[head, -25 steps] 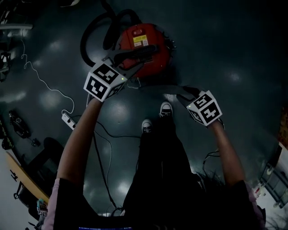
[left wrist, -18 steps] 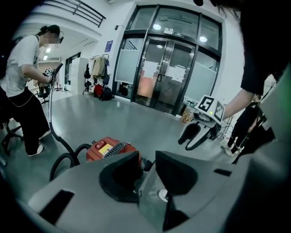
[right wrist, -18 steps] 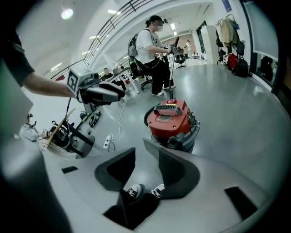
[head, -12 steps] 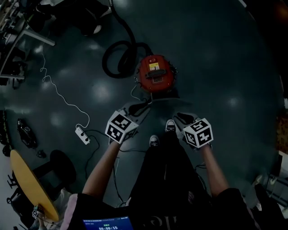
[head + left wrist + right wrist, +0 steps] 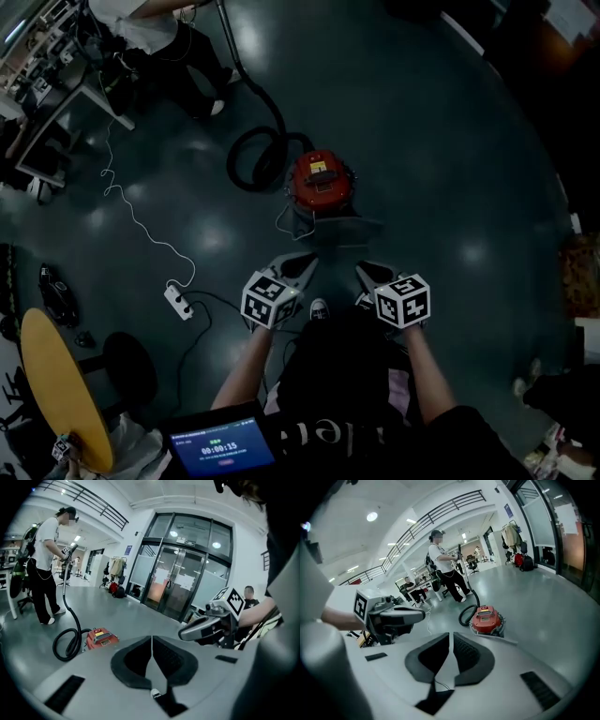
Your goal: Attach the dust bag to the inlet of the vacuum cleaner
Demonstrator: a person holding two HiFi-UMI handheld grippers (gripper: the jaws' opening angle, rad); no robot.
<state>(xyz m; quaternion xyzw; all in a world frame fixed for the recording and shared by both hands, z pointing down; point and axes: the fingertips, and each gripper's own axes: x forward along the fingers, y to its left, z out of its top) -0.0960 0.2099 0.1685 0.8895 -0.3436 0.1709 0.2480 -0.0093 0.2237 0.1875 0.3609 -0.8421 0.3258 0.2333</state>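
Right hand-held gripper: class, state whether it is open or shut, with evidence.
Shut. The right hand-held gripper shows its jaws together in its own view, with nothing between them; they have just closed.

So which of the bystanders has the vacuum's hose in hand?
The person in the white top, standing beyond the vacuum and gripping the upper end of the hose. Nobody else in view is near it.
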